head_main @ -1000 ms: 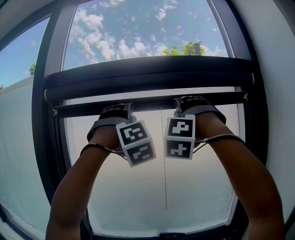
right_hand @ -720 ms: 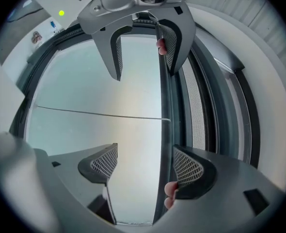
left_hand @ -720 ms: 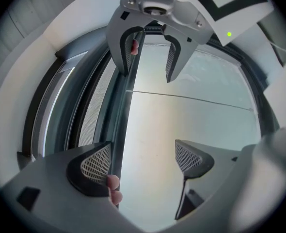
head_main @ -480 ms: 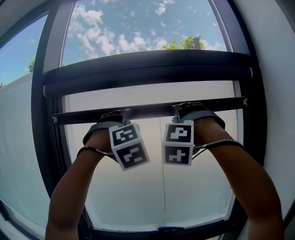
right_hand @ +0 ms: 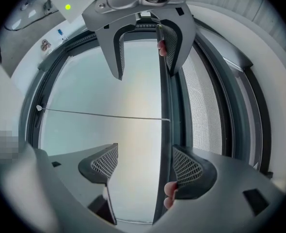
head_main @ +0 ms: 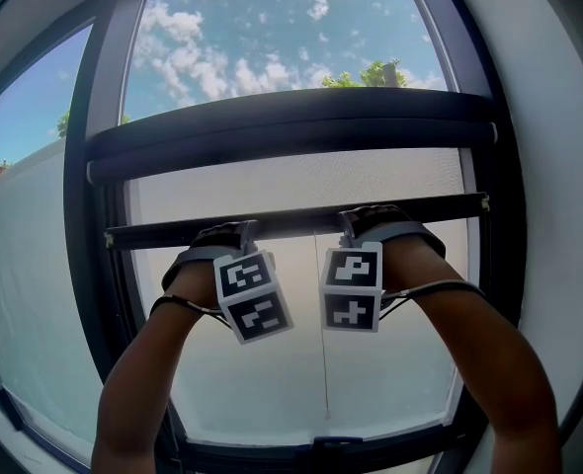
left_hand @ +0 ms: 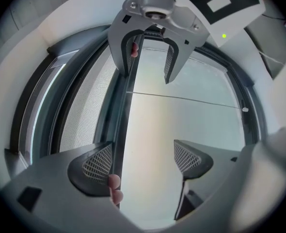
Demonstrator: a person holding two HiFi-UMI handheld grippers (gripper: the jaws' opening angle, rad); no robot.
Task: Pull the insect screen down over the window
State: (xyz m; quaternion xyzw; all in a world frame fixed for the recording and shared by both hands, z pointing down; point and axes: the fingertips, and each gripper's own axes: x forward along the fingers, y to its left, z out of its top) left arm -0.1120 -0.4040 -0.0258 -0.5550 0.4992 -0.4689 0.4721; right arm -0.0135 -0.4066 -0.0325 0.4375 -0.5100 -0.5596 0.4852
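Left claw [left_hand: 143, 161] and right claw [right_hand: 145, 166] both spread, pinching nothing. Bar [head_main: 301, 220] against one pad each, hooked by fingers [left_hand: 114, 181]. Screen [head_main: 291, 181] roughly halfway down window [head_main: 102, 87]. Pull evenly, straight down, keeping bar level.

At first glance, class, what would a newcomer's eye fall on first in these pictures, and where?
The bright blue sky with white clouds fills the top of the head view. Below it, the dark pull bar of the insect screen crosses the middle, and the left gripper and right gripper reach up to it, jaws apart.
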